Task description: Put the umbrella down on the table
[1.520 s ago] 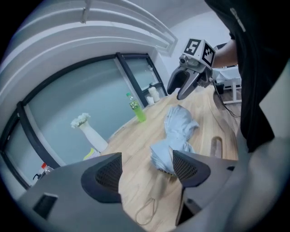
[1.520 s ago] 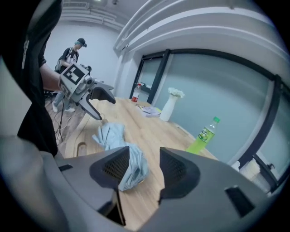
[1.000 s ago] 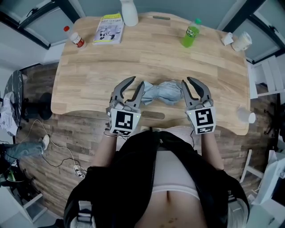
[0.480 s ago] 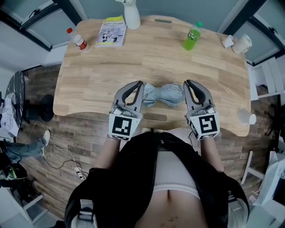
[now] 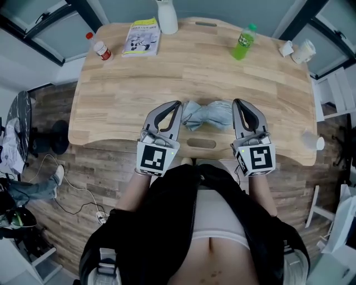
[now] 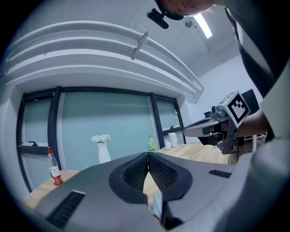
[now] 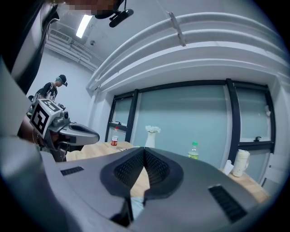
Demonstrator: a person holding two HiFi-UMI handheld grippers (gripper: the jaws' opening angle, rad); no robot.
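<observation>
The folded light-blue umbrella lies on the wooden table close to its near edge. My left gripper hovers just left of it and my right gripper just right of it, both pointing level across the table. Each is shut with its tips meeting and nothing between them. In the left gripper view the left gripper shows a scrap of umbrella low in the gap behind its tips. The right gripper view shows the right gripper the same way, with umbrella fabric below.
Along the far edge stand a red-capped bottle, a booklet, a white vase and a green bottle. White cups sit at the far right corner, and another cup near the right edge.
Both grippers' jaws went from open to shut. Both have lifted a little, while the umbrella stays lying on the table between them.
</observation>
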